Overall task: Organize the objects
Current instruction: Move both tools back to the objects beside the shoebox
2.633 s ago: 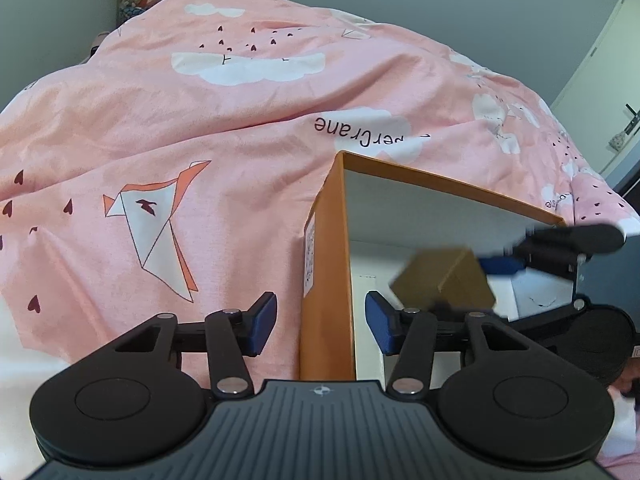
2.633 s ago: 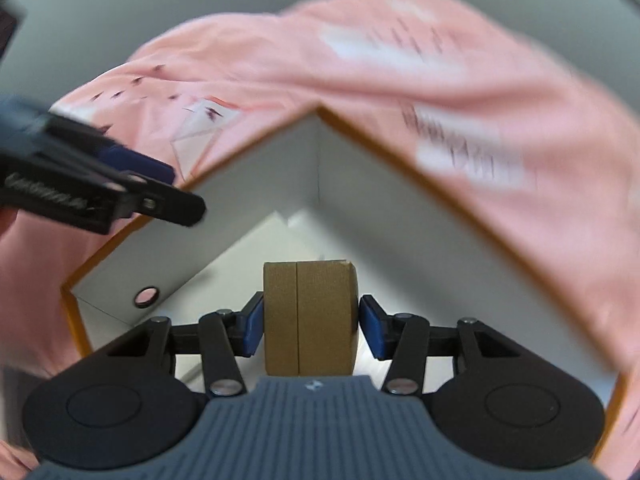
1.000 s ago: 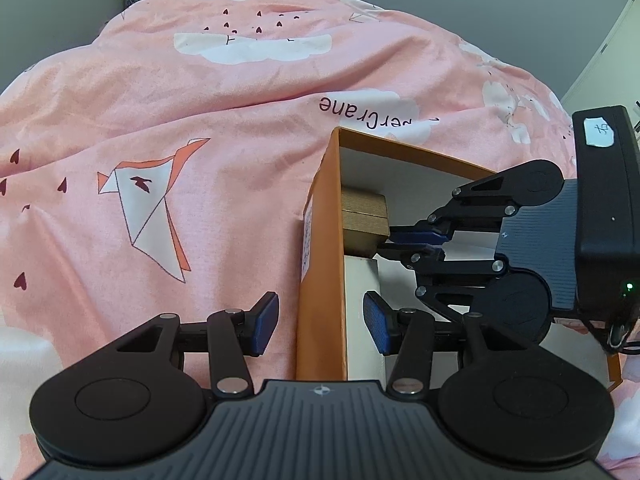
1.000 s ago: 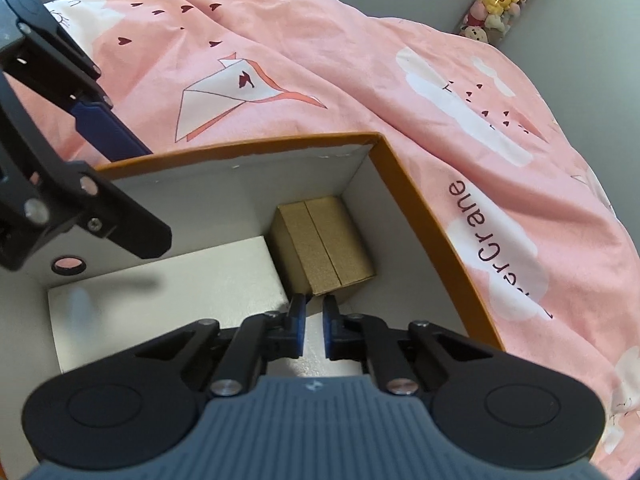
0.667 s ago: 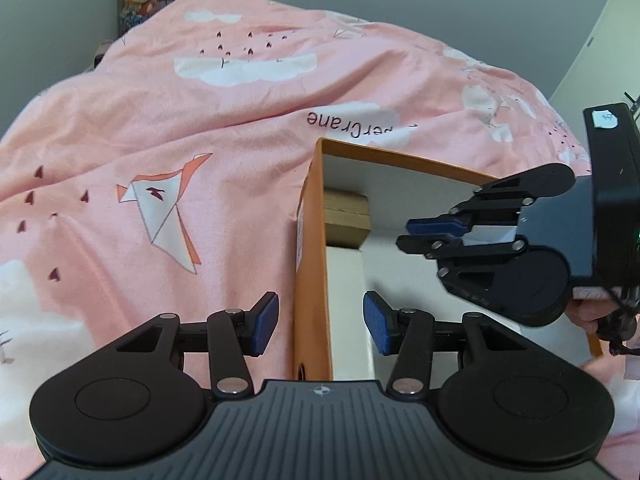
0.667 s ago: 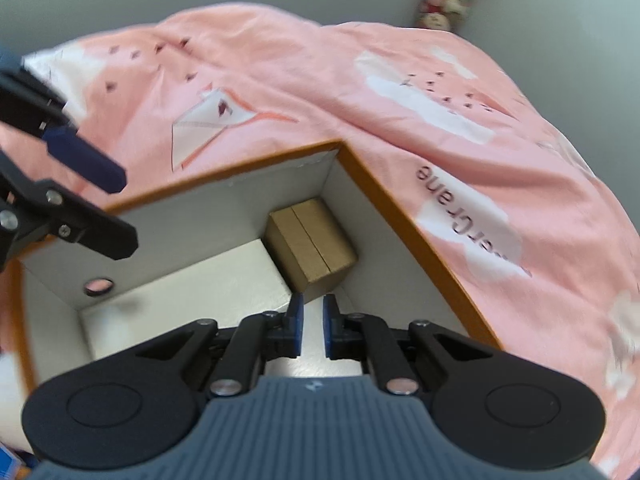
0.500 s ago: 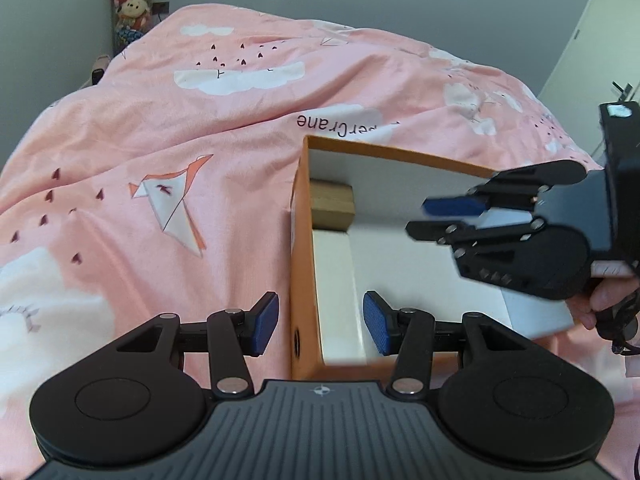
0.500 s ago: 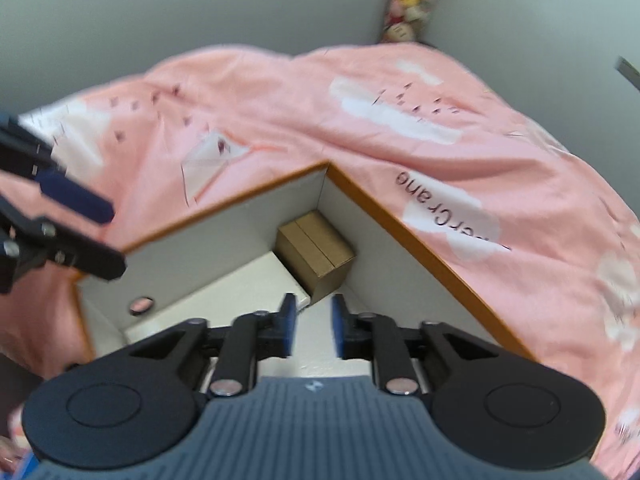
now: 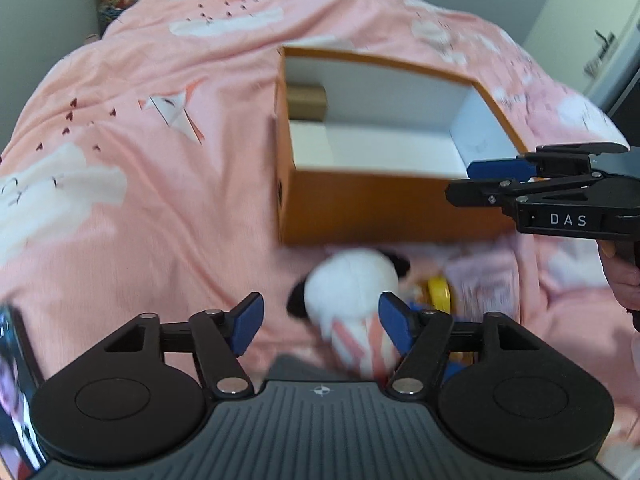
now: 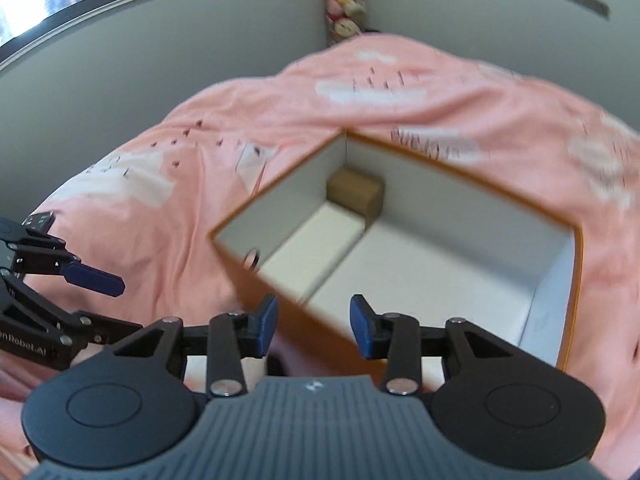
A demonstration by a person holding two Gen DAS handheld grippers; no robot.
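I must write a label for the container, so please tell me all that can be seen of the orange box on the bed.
The orange box is an open, lidless rectangular carton, seemingly cardboard, orange outside with white inner walls and floor. It sits upright on the pink bedcover. A small round hole shows in one end wall. Inside, a small brown box sits in one far corner; the rest looks empty. Neither gripper touches it.

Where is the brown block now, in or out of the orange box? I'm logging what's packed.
In. The brown block sits in a far corner of the orange box.
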